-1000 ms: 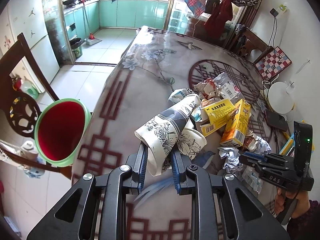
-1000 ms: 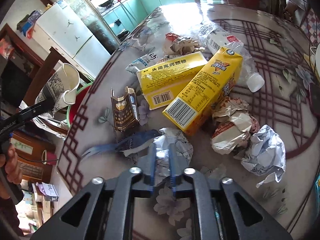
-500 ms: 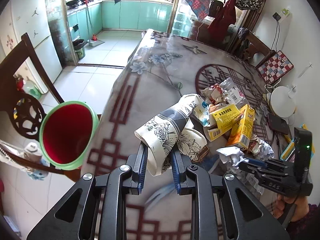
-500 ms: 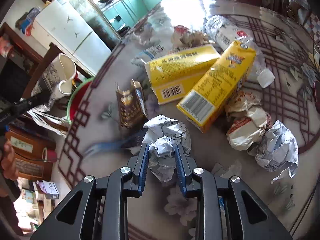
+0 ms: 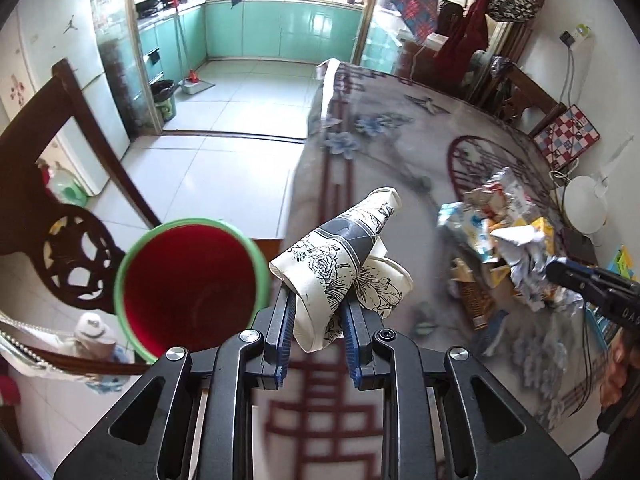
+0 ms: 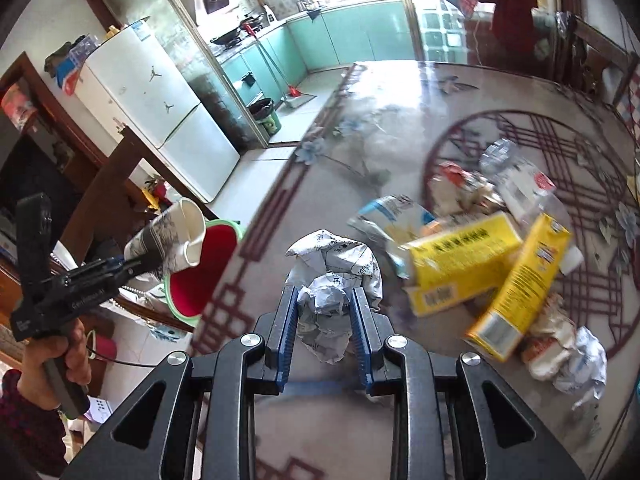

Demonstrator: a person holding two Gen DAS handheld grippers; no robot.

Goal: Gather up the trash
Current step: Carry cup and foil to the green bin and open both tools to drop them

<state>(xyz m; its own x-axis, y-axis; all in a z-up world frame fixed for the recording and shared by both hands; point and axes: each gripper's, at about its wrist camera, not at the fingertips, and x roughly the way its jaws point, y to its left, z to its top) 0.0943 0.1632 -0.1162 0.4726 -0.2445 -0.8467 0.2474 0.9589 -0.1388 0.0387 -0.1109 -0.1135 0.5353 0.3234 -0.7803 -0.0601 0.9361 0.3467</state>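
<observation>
Left tongs [image 5: 318, 320] are clamped on a couple of squashed paper cups [image 5: 340, 264], right by the red bin [image 5: 188, 284] at the surface [image 5: 360, 168] edge. Right tongs [image 6: 325, 320] are pinching a crumpled paper ball [image 6: 332, 276], lifted off; yellow cartons [image 6: 480, 276] lie beyond.

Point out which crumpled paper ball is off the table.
The paper ball clamped in the right claw. The other paper ball lies on the table beside the yellow boxes.

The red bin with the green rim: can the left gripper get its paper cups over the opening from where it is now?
Probably yes: the left gripper, holding the paper cups, is beside the red bin, nothing between.
</observation>
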